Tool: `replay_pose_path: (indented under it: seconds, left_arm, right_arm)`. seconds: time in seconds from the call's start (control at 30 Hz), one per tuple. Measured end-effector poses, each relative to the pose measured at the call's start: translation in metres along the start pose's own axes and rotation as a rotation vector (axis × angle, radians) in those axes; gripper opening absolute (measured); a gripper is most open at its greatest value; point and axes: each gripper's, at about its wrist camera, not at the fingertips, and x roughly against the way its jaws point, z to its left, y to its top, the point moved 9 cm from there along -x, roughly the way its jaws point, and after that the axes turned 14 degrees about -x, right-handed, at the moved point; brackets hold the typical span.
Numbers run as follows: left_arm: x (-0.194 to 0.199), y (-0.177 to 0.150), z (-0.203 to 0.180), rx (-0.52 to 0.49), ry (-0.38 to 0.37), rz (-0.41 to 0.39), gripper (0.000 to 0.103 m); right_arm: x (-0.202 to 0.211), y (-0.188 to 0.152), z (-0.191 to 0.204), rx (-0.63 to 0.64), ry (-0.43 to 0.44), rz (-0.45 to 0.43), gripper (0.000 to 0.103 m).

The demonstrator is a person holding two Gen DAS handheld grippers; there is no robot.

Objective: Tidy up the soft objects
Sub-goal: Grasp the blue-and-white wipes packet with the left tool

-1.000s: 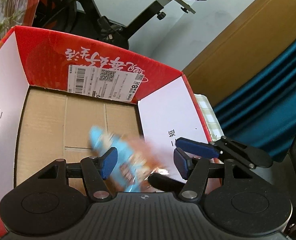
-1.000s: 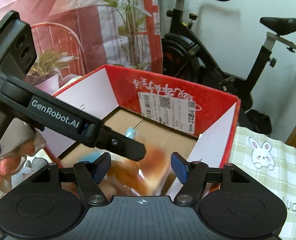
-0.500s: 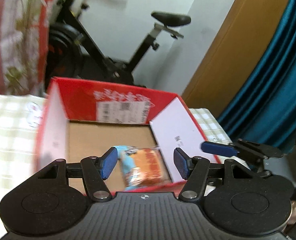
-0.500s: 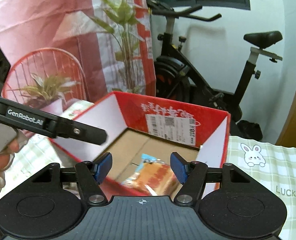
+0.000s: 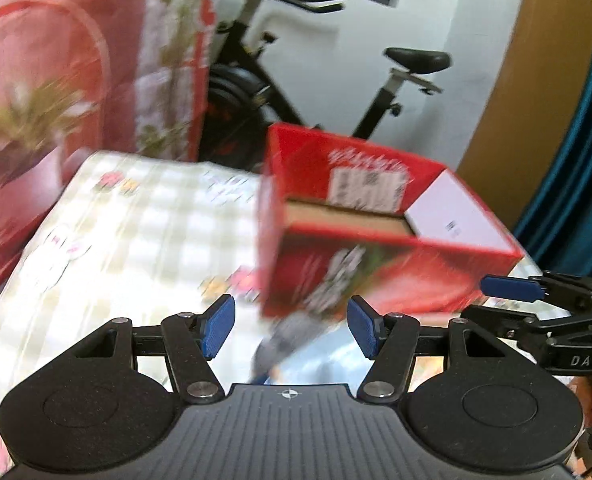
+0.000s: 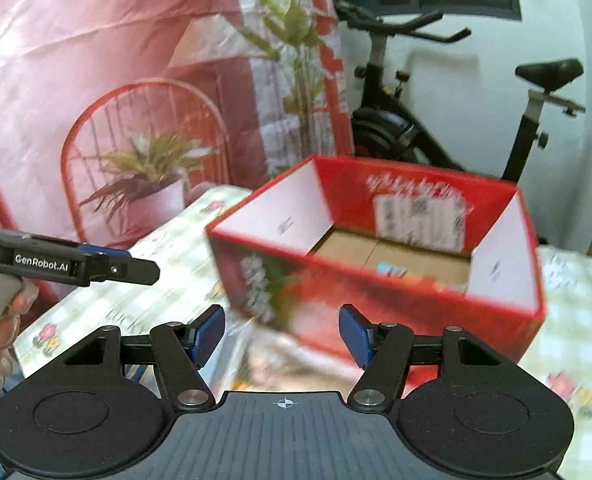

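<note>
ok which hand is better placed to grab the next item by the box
Left, probably: the left tool, open, frames a blurred grey-blue item just before the red box. The right tool is open too, but what lies before it is too blurred.

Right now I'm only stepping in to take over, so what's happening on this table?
A person is sorting soft items into a red cardboard box using two handheld grippers. Both the left gripper and right gripper are open, holding nothing, and sit short of the box's near side. One snack packet lies inside the box on its floor. The box stands on a checked tablecloth. Blurry items lie just before the box.
</note>
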Motion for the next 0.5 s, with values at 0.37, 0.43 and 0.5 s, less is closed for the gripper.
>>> replay_pose_path:
  seconds: [0.37,0.43,0.5]
  left_arm:
    - [0.001,-0.078,0.012,0.194,-0.002,0.070,0.064]
    - [0.000,-0.082,0.014,0.201,0.001,0.072,0.064]
    - [-0.001,-0.086,0.014,0.211,0.003,0.068,0.065]
  right_arm:
    - [-0.020,-0.066,0.026,-0.006,-0.004,0.129,0.055]
    - [-0.022,-0.074,0.029,0.003,-0.004,0.148,0.048]
    - [-0.025,-0.079,0.030,0.014,-0.009,0.160,0.039]
